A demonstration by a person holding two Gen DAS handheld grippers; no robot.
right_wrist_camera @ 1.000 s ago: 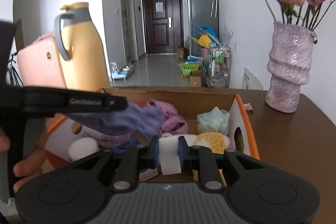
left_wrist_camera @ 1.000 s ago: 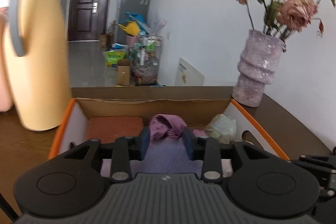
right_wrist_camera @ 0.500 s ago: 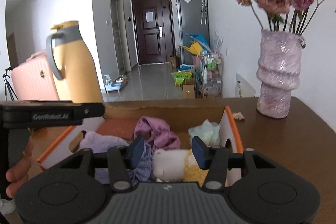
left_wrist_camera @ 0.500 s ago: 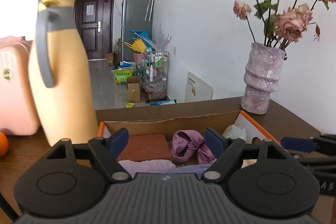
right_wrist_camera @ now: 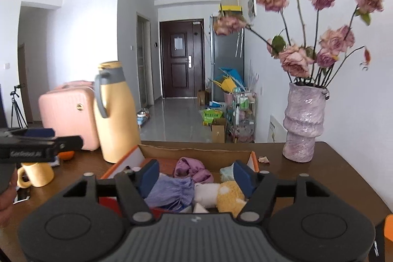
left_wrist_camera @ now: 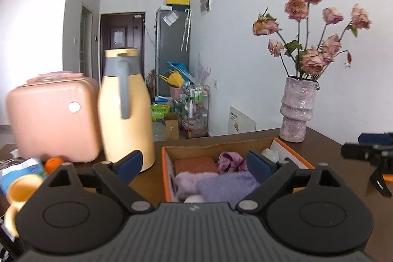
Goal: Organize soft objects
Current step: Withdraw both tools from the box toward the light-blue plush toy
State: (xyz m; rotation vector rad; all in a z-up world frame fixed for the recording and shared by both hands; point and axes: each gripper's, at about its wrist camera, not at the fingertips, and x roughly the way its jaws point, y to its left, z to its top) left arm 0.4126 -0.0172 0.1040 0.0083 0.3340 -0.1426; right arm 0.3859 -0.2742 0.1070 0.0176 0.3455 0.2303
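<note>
An orange-edged cardboard box (left_wrist_camera: 167, 174) on the brown table holds the soft things. A lilac knitted cloth (left_wrist_camera: 226, 184), a pink-purple cloth (left_wrist_camera: 231, 161), a brick-red pad (left_wrist_camera: 194, 163) and a pale green bundle (left_wrist_camera: 270, 154) lie inside. The right wrist view also shows a white and yellow plush toy (right_wrist_camera: 221, 193) beside the lilac cloth (right_wrist_camera: 169, 190). My left gripper (left_wrist_camera: 194, 162) hangs back from and above the box, its jaws opening wide with nothing between them. My right gripper (right_wrist_camera: 196, 174) is also above the box (right_wrist_camera: 196, 151), jaws opening, pads touching nothing.
A yellow thermos jug (left_wrist_camera: 125, 109) and a pink case (left_wrist_camera: 51, 117) stand left of the box. A lilac vase of dried roses (left_wrist_camera: 297, 109) stands at the table's far right corner. A yellow mug (right_wrist_camera: 36, 173) and an orange fruit (left_wrist_camera: 52, 162) sit at the left.
Both grippers opened and drew back and up from the box. The left let go of the lilac cloth, the right of the white plush toy, and both things now lie in the box.
</note>
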